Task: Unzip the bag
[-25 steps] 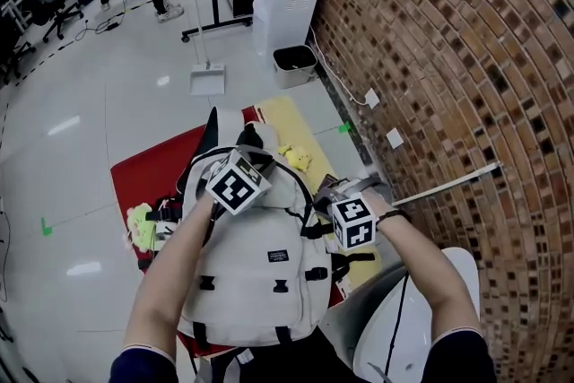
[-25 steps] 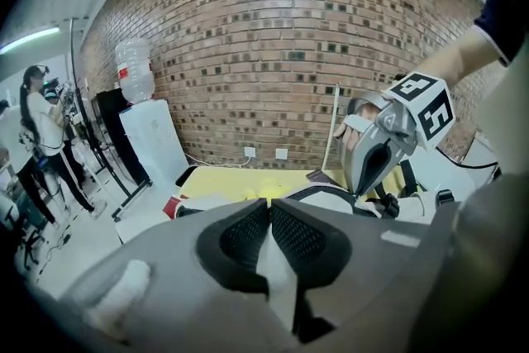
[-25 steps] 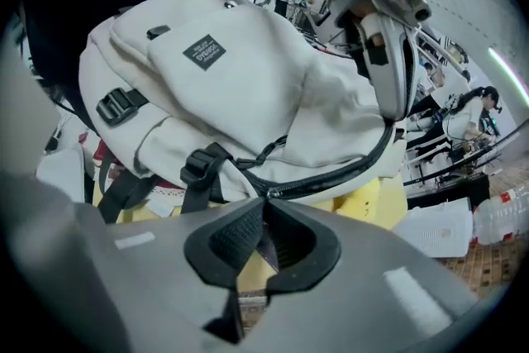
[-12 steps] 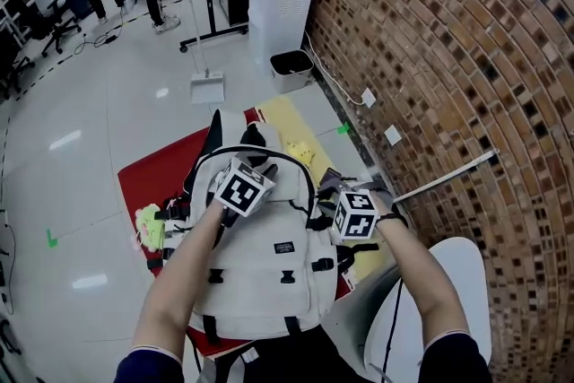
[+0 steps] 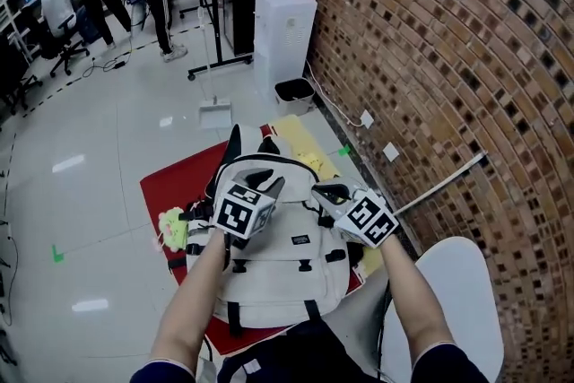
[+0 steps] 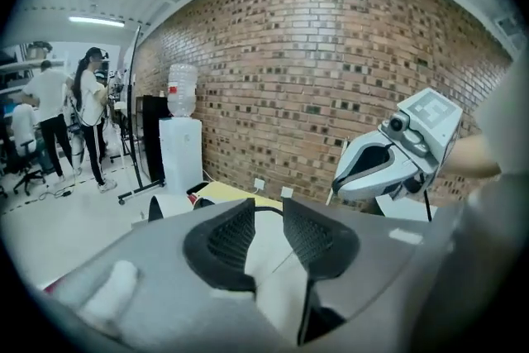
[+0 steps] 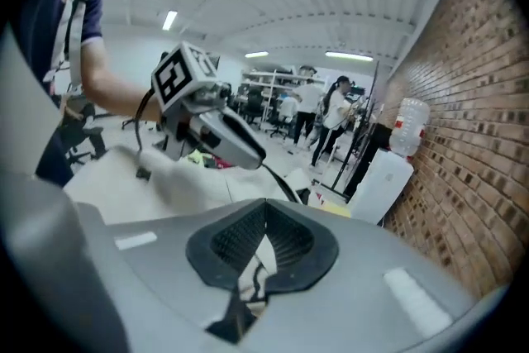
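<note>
An off-white backpack [image 5: 285,257] with black straps lies on a red mat [image 5: 175,184]; its black top handle [image 5: 260,159] arches at the far end. My left gripper [image 5: 266,184] hovers over the bag's upper part. In the left gripper view its jaws [image 6: 268,202] have just been opening and stand open, with nothing between them and only the bag [image 6: 266,256] behind the gap. My right gripper [image 5: 326,191] hangs above the bag's right shoulder. Its jaws [image 7: 265,202] have just closed and meet at the tips, holding nothing that I can see.
A brick wall [image 5: 430,58] runs along the right. A water dispenser [image 5: 285,22], a bin [image 5: 294,92] and a dustpan [image 5: 213,114] stand beyond the mat. A yellow-green toy [image 5: 172,229] lies left of the bag, a white chair [image 5: 457,300] at lower right. People stand at far left.
Both grippers have lifted off the backpack and now hover above it. The left jaws have opened. The right gripper has rolled and its jaws have closed.
</note>
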Motion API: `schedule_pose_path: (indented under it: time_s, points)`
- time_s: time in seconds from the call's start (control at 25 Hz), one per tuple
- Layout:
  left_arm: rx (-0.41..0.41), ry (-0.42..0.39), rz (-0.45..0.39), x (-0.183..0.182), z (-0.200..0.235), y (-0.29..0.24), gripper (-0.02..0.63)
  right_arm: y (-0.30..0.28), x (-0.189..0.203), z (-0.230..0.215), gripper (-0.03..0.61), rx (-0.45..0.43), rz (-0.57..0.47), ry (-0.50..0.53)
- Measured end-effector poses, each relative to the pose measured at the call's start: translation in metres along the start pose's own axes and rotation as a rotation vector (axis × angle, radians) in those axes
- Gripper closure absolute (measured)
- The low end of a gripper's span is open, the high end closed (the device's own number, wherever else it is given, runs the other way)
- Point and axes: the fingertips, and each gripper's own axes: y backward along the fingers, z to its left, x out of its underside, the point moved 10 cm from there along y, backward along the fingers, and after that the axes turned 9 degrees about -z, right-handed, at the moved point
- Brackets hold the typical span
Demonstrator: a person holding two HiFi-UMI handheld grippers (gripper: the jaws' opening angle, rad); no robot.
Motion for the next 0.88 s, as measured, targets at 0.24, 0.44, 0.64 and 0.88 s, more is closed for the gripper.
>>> schedule_pose_path:
  time_s: [0.24, 0.44, 0.64, 0.88]
  points:
    - [-0.059, 0.024, -0.122, -0.009, -0.028, 0.059, 0.574, 0.02, -0.029, 0.039, 0.572, 0.115, -0.224, -0.265]
    - [-0.1, 0.035, -0.177, -0.003, -0.045, 0.097, 0.611, 0.029, -0.038, 0.07, 0.574, 0.174, -0.329, -0.424]
    - [-0.084, 0.056, -0.241, -0.004, -0.062, 0.123, 0.611, 0.025, -0.052, 0.098, 0.574, 0.2, -0.434, -0.483]
    - [-0.079, 0.048, -0.269, -0.005, -0.072, 0.149, 0.611, 0.028, -0.074, 0.114, 0.574, 0.189, -0.483, -0.441]
